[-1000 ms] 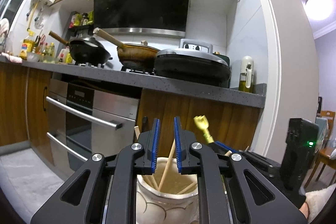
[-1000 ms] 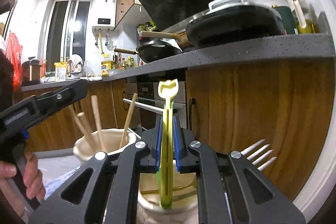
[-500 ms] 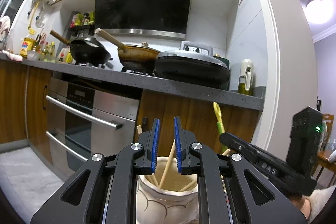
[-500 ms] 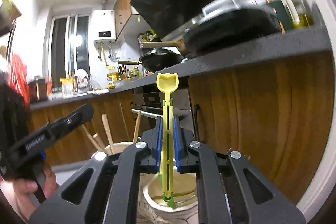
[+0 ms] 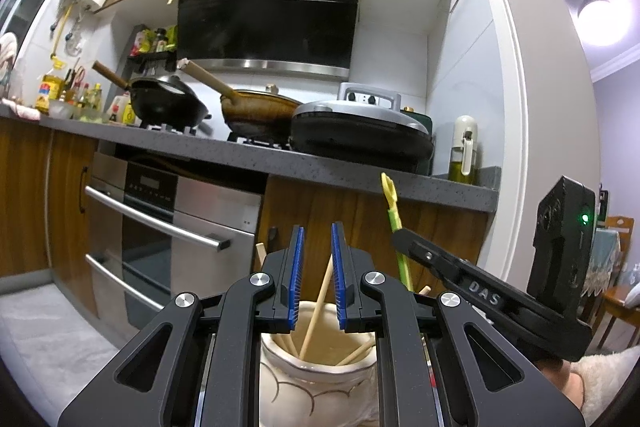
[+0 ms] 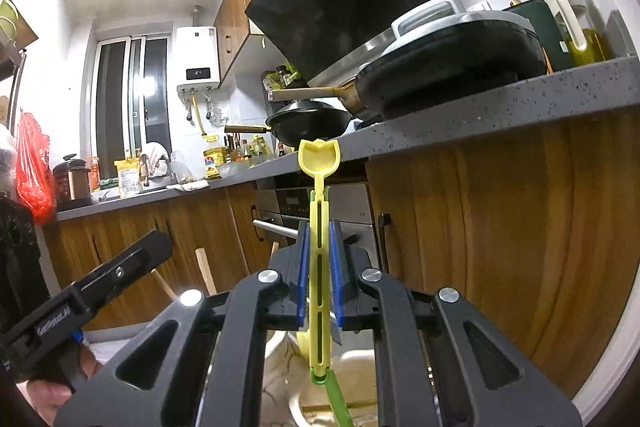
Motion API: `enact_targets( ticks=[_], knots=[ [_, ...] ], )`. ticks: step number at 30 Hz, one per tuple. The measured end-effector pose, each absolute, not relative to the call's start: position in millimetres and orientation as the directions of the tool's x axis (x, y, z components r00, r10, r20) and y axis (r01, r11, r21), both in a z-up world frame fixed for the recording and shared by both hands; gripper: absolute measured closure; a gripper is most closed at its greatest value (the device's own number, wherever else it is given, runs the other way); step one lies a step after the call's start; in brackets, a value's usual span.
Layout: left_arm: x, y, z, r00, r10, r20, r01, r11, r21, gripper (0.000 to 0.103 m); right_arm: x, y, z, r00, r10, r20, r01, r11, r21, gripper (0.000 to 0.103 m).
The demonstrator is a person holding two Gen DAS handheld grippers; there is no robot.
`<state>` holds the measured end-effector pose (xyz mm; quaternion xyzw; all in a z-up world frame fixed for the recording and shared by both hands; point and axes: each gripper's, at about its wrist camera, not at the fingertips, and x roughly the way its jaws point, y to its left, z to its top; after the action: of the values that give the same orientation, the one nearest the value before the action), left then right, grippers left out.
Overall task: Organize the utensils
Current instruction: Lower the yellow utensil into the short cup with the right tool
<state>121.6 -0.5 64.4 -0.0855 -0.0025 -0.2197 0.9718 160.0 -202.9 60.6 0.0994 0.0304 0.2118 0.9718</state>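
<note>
1. A home kitchen: grey speckled worktop (image 5: 248, 157) across the far side, pans on the hob, a black range hood (image 5: 268, 3) above, wooden cabinet fronts and a steel oven (image 5: 168, 223) below.

2. Right claw (image 6: 319, 267) first: its blue pads are pressed onto a yellow-green plastic utensil (image 6: 319, 251), pinching it partway along the slotted handle.

3. That utensil stands nearly upright. The tulip-shaped yellow end points up past the fingertips; the green end hangs down below the claw.

4. Below that green end, the right wrist view shows a pale ceramic jar (image 6: 356, 367), only partly visible behind the claw body. The tip looks to be over or just inside its mouth; which one, I cannot tell.

5. Left claw (image 5: 316, 267) now: spread, gripping nothing, hovering just above a cream ceramic holder (image 5: 316, 375). Wooden chopsticks (image 5: 318, 303) lean inside it, one slanting up between the open pads without visibly touching either.

6. From the left wrist view, the plastic utensil (image 5: 394, 223) rises just right of the cream holder, near it, with the right claw reaching in from the right.

7. The relation that counts: the utensil's long axis is vertical and the jar sits straight under it, so my read is a straight downward lowering, then a release.

8. The right claw is the nearer one by far; it already has the piece. The left has only the chopsticks in reach.
</note>
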Motion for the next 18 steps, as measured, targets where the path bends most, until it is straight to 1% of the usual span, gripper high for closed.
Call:
enact_targets(
  ticks=[5,10,18],
  knots=[
    [121,-1,65,0.901,-0.431,0.046,0.433,0.888,-0.158,0.090,164,-190,50,0.936,0.349,-0.049,-0.343,0.934,0.096,0.093],
    [119,-1,65,0.899,-0.435,0.046,0.436,0.887,-0.151,0.090,161,-190,40,0.939,0.338,-0.063,-0.334,0.940,0.063,0.093],
    [118,-1,65,0.899,-0.435,0.044,0.436,0.887,-0.151,0.090,159,-203,39,0.933,0.354,-0.059,-0.346,0.931,0.116,0.093]
  ],
)
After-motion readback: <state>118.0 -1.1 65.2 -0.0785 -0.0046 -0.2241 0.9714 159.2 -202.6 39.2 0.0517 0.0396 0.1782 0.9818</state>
